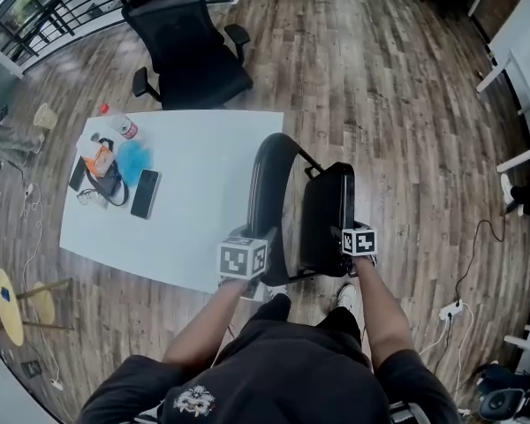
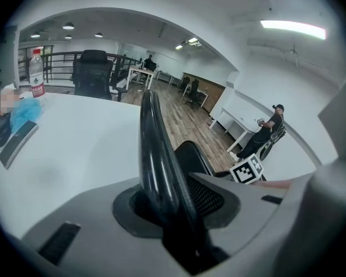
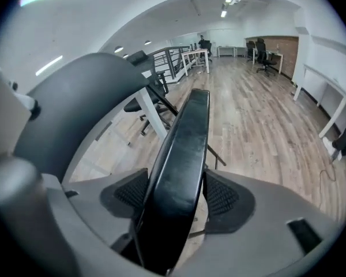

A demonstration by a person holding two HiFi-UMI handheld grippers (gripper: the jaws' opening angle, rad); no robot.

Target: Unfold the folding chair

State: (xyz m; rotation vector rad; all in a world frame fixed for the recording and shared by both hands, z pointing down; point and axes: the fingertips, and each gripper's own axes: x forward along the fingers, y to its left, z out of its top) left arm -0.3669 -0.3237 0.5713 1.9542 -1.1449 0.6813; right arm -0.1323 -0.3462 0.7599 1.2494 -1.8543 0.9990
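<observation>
On the wood floor [image 1: 397, 87] by the table [image 1: 203, 201], our left gripper [image 2: 172, 203] squeezes the back bar [image 2: 153, 137] of the folding chair [image 1: 325, 215], our right gripper [image 3: 174, 198] squeezes its seat [image 3: 187, 137], so next we pull them apart.

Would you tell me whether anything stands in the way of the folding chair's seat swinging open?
The white table stands close beside the folding chair's frame side; on the seat's side only wooden floor shows nearby, so nothing visible blocks it there.
</observation>
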